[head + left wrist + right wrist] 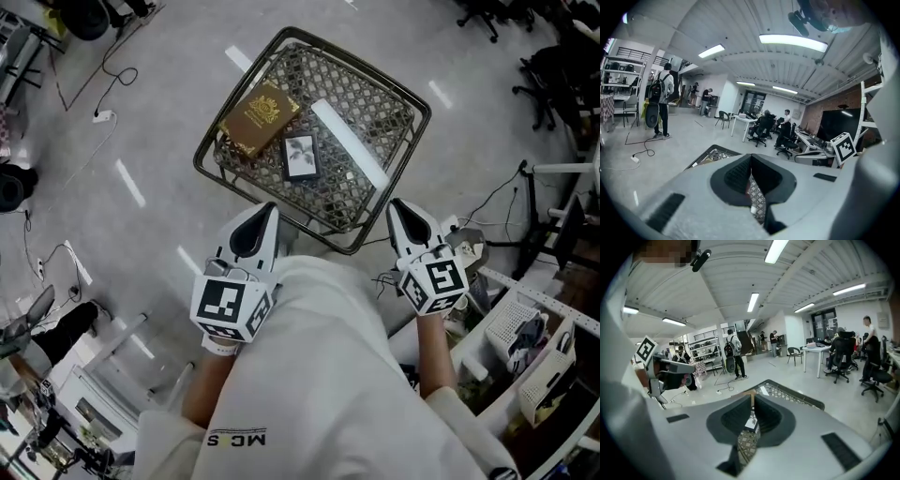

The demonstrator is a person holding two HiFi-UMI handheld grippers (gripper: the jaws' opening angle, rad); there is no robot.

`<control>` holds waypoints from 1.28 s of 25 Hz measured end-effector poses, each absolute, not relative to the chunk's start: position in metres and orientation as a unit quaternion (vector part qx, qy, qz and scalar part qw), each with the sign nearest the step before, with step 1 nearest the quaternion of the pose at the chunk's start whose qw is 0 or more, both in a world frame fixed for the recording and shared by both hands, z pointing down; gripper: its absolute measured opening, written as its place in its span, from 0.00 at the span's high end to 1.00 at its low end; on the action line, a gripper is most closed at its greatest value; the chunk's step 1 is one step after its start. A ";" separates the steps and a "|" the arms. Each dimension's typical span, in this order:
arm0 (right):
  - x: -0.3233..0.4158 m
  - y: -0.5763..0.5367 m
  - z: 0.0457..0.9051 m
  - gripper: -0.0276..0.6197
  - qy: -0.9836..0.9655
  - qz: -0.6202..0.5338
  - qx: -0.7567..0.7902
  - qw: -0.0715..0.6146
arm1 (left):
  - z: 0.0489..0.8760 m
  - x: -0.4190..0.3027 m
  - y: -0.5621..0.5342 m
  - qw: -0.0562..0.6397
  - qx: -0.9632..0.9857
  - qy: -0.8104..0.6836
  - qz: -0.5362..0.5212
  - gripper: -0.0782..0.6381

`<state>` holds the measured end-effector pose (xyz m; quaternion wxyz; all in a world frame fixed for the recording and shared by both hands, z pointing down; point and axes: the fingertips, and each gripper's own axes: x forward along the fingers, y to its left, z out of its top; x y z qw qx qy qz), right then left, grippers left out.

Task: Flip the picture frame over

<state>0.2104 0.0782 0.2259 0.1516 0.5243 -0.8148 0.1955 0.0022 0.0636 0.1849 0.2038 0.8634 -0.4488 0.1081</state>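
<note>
Nearest: person's white top (328, 375), filling the bottom of the head view, with both forearms stretched forward. Each hand carried a gripper, and each marker cube faced the camera (left cube (230, 307), right cube (433, 284)).

Left gripper (270, 212): jaws were closed tip to tip with nothing between them. Its own view showed only the mesh top through the slot behind the tips. From the head view its tip sat over the table's near edge. Height above the rim couldn't be read.

Right gripper (397, 206): same state, jaws together and empty. Its tip was just outside the table's right-hand edge, close to the near corner.

Table (356, 67): dark rim, patterned mesh top, set corner-on to the person.

Picture frame (301, 156): lay flat at about mid-table, slightly toward the near edge. It was picture side up, a dark border round a pale print. Neither gripper touched it; both were well apart from it.

Brown box (260, 117): gold emblem on the lid, lying flat toward the table's left corner. It was just beside the frame's far-left corner; contact couldn't be confirmed.

Both gripper views showed the table's rim just past the jaw tips, with grey floor (141, 216) beyond.
</note>
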 end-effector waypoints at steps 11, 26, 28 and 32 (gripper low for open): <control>0.231 0.129 0.195 0.92 -0.790 0.178 0.570 0.140 | 0.180 0.011 0.069 0.195 0.875 -0.428 0.111 0.85; 0.209 0.131 0.189 0.92 -0.809 0.186 0.538 0.147 | 0.184 0.017 0.067 0.195 0.877 -0.420 0.129 0.86; 0.197 0.129 0.185 0.92 -0.825 0.184 0.511 0.157 | 0.183 0.016 0.066 0.192 0.877 -0.420 0.135 0.85; 0.176 0.124 0.175 0.92 -0.854 0.183 0.456 0.171 | 0.180 0.006 0.065 0.187 0.871 -0.429 0.148 0.86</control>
